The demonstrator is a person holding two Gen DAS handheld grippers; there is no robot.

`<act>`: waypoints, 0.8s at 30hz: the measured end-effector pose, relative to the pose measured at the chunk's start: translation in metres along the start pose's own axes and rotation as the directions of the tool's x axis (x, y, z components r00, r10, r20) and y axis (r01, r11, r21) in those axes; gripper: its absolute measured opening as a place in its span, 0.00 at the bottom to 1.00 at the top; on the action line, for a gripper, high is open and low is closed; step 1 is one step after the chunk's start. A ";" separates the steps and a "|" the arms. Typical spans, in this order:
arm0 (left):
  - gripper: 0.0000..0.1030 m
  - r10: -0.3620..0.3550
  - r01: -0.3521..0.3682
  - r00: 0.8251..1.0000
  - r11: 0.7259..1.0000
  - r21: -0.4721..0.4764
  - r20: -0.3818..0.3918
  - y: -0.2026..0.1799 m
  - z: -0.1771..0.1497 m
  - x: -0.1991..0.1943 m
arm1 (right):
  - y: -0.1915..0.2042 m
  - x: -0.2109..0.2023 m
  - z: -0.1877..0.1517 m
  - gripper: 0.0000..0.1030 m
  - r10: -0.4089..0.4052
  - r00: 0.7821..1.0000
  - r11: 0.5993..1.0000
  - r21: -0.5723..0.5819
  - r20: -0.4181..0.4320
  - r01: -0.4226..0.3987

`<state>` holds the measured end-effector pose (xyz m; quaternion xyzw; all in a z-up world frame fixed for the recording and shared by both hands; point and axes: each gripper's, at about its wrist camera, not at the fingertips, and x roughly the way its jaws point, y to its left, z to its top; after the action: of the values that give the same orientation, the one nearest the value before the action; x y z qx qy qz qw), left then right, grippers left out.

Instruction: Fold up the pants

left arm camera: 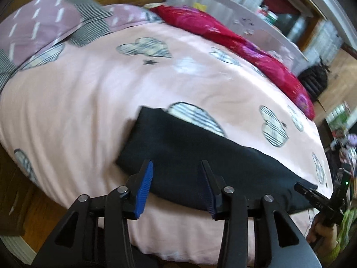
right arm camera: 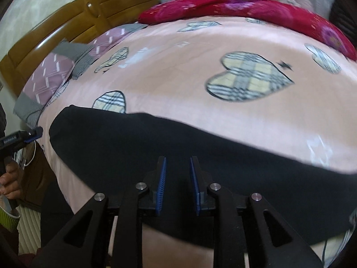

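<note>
On pink bedspread (left arm camera: 89, 102): folded black pants (left arm camera: 189, 156); left gripper (left arm camera: 177, 167) half-open, right gripper (right arm camera: 177, 163) narrowly open, both empty. Headboard (right arm camera: 67, 33) clear only in right view.

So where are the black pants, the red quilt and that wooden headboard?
black pants (right arm camera: 178, 138): right wrist view, middle of the dark cloth.
red quilt (left arm camera: 256, 49): left wrist view, middle of its long bunched roll.
wooden headboard (right arm camera: 67, 31): right wrist view, its brown panel.

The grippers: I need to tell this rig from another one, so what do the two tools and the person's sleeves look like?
Both the left gripper and right gripper are black, with forked arms, silver round pivot pins and ribbed blue pads. The right tool's barrel carries small white print. Both hands wear yellow-green cuffs. A thin white cable hangs beside the left tool.
</note>
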<state>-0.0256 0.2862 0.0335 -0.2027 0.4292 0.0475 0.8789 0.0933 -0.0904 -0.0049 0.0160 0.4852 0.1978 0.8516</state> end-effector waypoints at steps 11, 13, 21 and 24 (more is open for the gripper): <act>0.46 -0.075 0.099 0.990 0.975 0.198 -0.123 -0.100 -0.024 0.031 | -0.045 -0.049 -0.055 0.39 -0.042 0.999 0.987 0.158 0.034 0.036; 0.46 -0.080 0.109 0.987 0.969 0.222 -0.138 -0.112 -0.028 0.034 | -0.052 -0.056 -0.062 0.39 -0.050 0.998 0.983 0.181 0.042 0.042; 0.50 -0.079 0.135 0.978 0.946 0.296 -0.192 -0.146 -0.043 0.042 | -0.076 -0.074 -0.081 0.43 -0.075 0.994 0.964 0.262 0.073 0.054; 0.50 -0.076 0.142 0.975 0.938 0.315 -0.211 -0.157 -0.049 0.045 | -0.084 -0.078 -0.087 0.47 -0.086 0.993 0.956 0.289 0.083 0.059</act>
<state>0.0074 0.1191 0.0215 -0.0808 0.5032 -0.0937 0.8553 0.0122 -0.2098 -0.0051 0.1303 0.4682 0.0933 0.8690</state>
